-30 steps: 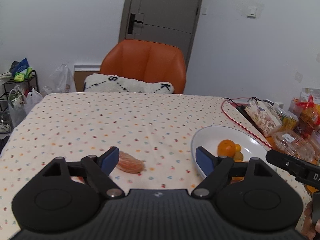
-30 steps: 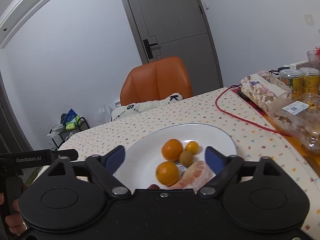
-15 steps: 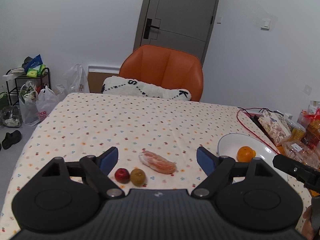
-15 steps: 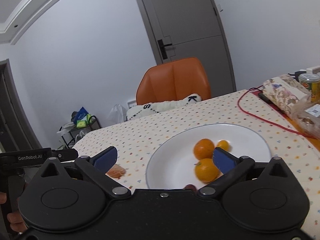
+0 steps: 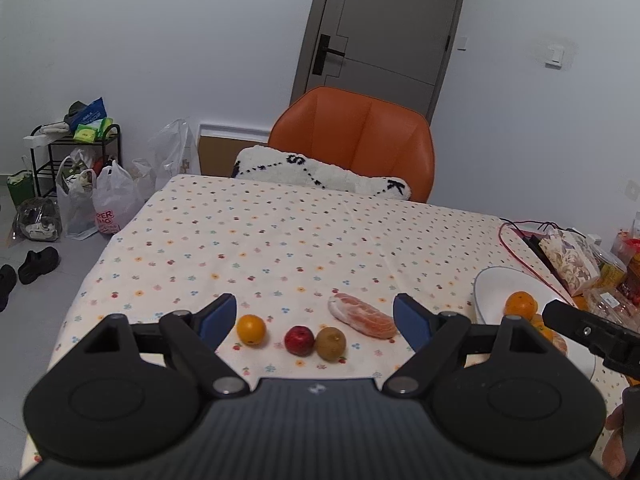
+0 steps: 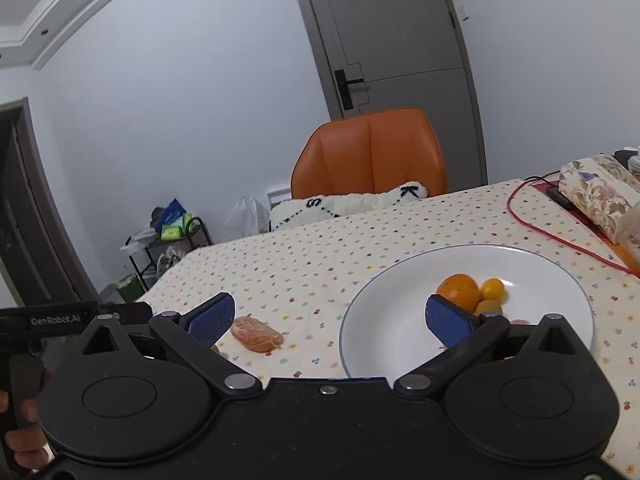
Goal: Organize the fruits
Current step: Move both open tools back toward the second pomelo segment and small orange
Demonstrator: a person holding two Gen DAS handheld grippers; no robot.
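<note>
Step in hand: judged as between picks, part of the fruit already plated.
Left gripper [image 5: 314,312]: released, jaws wide, holding nothing.
Right gripper [image 6: 330,316]: likewise spread and empty, over the plate's near rim.
Loose fruit: small orange [image 5: 251,330], red fruit [image 5: 299,340] touching a brownish-green fruit [image 5: 330,344], and a peeled citrus piece [image 5: 362,316] at 1 o'clock from them, all on the tablecloth [image 5: 280,240].
Plate [image 6: 400,320]: holds an orange [image 6: 458,291] and smaller yellow fruits.
Next move: probably lower the left gripper over one loose fruit and close gently.
</note>
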